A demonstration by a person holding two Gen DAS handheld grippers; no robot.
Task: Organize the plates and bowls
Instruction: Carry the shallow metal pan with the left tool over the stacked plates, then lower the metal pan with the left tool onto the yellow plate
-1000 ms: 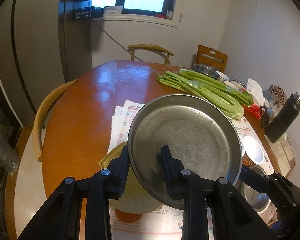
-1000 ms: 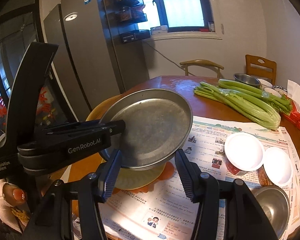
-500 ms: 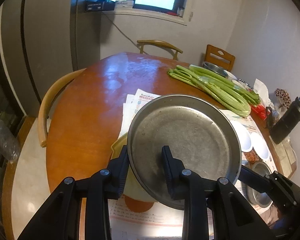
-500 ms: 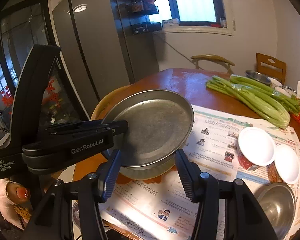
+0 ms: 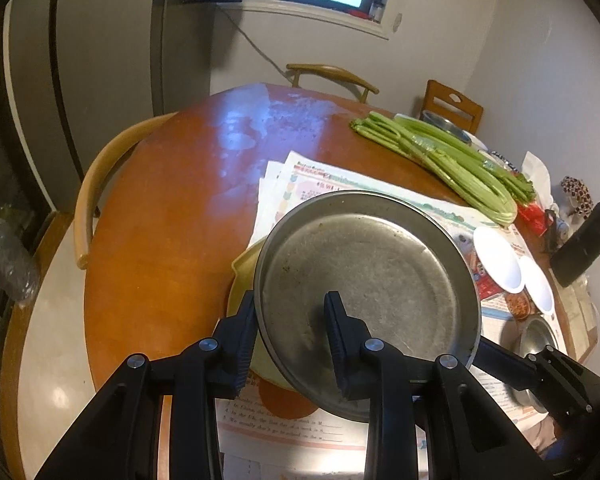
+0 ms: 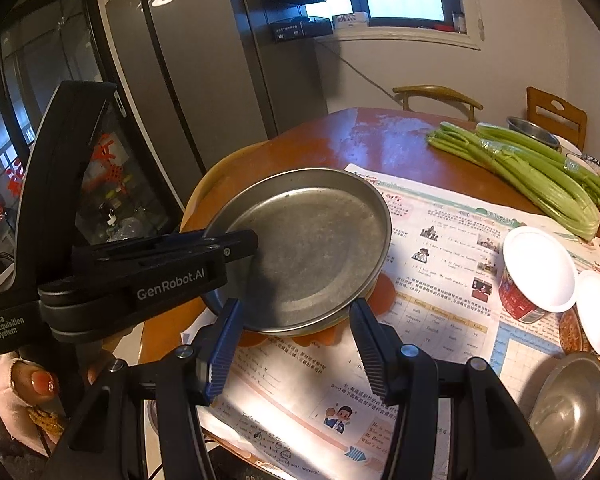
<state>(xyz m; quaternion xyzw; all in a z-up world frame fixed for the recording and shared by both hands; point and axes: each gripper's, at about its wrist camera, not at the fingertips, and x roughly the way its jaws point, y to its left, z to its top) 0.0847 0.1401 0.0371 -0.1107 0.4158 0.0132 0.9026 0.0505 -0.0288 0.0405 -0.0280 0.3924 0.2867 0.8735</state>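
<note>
Metal plate (image 5: 364, 272) over half-hidden yellow dish (image 5: 242, 280)

The left gripper (image 6: 256, 246), seen from the right wrist camera, carries white lettering reading "GenRobot.AI" along its arm and "Data Acquisition System" in small print at its lower end. The newspaper (image 6: 452, 248) spread on the table holds printed English lines and small pictures, but only stray words such as "next weekend" near its bottom edge can be made out

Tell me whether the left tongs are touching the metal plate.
Touching. The left wrist view shows the left tongs clamped on the metal plate: one finger on its outer rim, the other pressed on its inner face.
</note>
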